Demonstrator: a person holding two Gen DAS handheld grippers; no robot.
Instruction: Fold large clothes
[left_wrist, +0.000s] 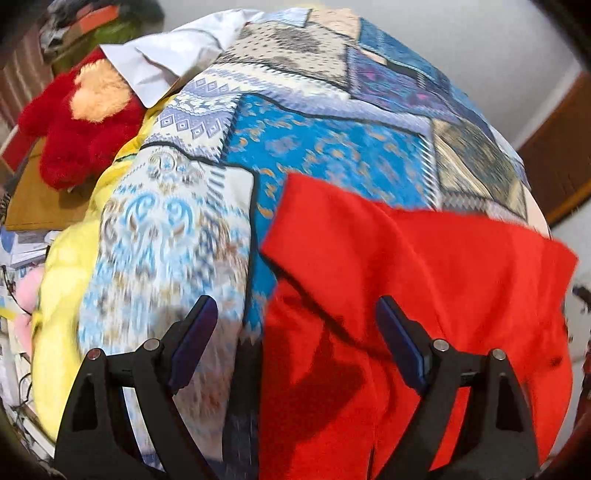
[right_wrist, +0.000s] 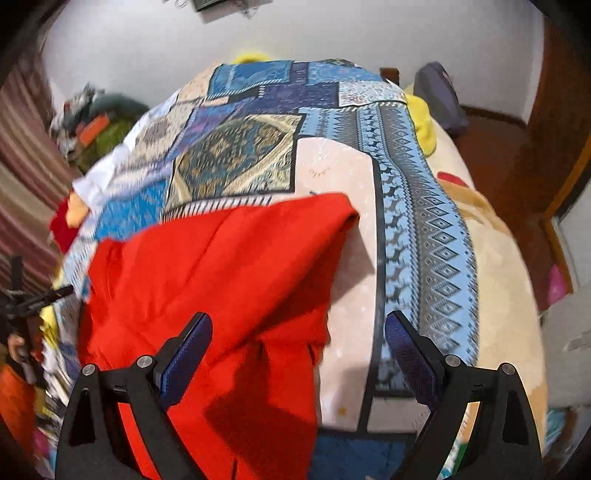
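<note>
A red garment (left_wrist: 424, 280) lies partly folded on a patchwork bedspread (left_wrist: 325, 140), with a flap turned over its lower part. My left gripper (left_wrist: 297, 332) hovers open above the garment's left edge, nothing between its blue pads. In the right wrist view the same red garment (right_wrist: 221, 266) fills the lower left, its folded corner reaching toward the middle of the bedspread (right_wrist: 424, 229). My right gripper (right_wrist: 299, 343) is open over the garment's right edge, and its pads touch no cloth.
A red plush toy (left_wrist: 77, 122) and a white cloth (left_wrist: 166, 62) lie at the bed's far left. A yellow blanket (left_wrist: 62, 280) runs along the left edge. A wooden door (right_wrist: 554, 110) and floor lie right of the bed. The other gripper (right_wrist: 26, 299) shows at the left edge.
</note>
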